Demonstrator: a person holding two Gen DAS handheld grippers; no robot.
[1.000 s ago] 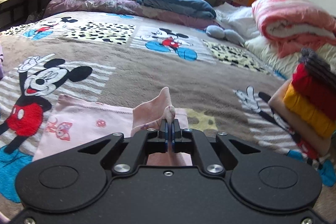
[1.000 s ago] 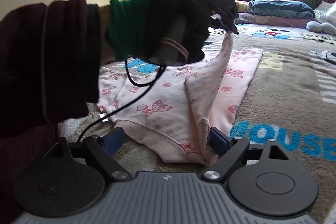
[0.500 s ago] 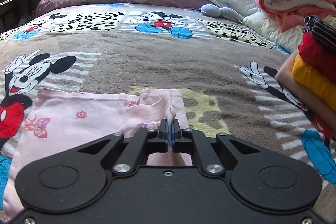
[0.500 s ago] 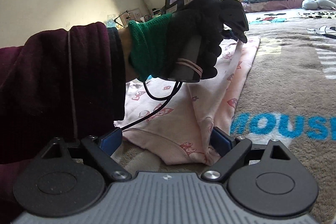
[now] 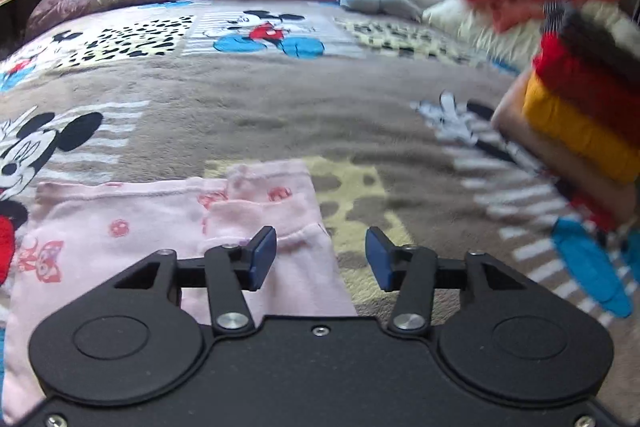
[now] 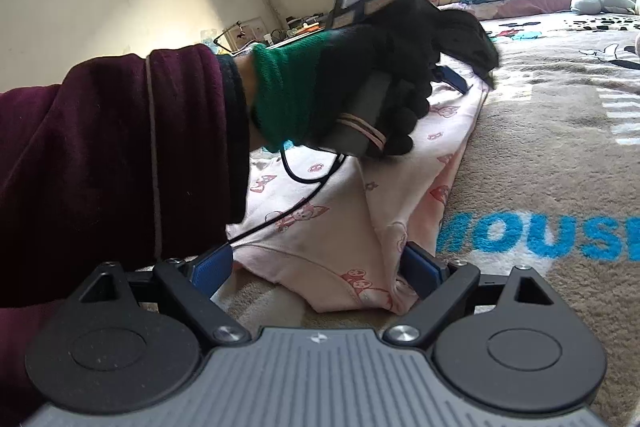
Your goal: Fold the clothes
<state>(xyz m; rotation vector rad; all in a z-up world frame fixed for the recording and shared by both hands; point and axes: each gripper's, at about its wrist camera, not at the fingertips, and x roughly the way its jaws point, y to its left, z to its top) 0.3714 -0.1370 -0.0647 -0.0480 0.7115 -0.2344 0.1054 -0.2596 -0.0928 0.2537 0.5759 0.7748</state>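
Step in hand: I had just let go of the folded-over edge of the pink garment (image 5: 152, 239); my left gripper (image 5: 320, 259) had just been opening, and its blue pads (image 5: 262, 257) stood apart with nothing pressed between them. By my reckoning, one lengthwise fold was laid down.

Right gripper (image 6: 316, 273): spread wide, grasping nothing. The near hem lay between its pads without being pinched, as far as I could see.

Left hand (image 6: 360, 87): gloved, wrapped round the gripper's handle, low over the far end of the garment.

Where the garment was: flat on the Mickey Mouse blanket (image 5: 280, 107), on the near part of the bed, its right edge just beside the blue lettering (image 6: 540, 235).

How it looked: pale pink, soft knit, with small printed figures and bows. One side lay doubled over the middle, with a small loose bunch at the far corner.

Next move, as I judged it: smooth that bunch, then take the other long side or an end and bring it across, both grippers closing on cloth only.

Nearby: a stack of folded clothes (image 5: 580, 115) well apart to the right.
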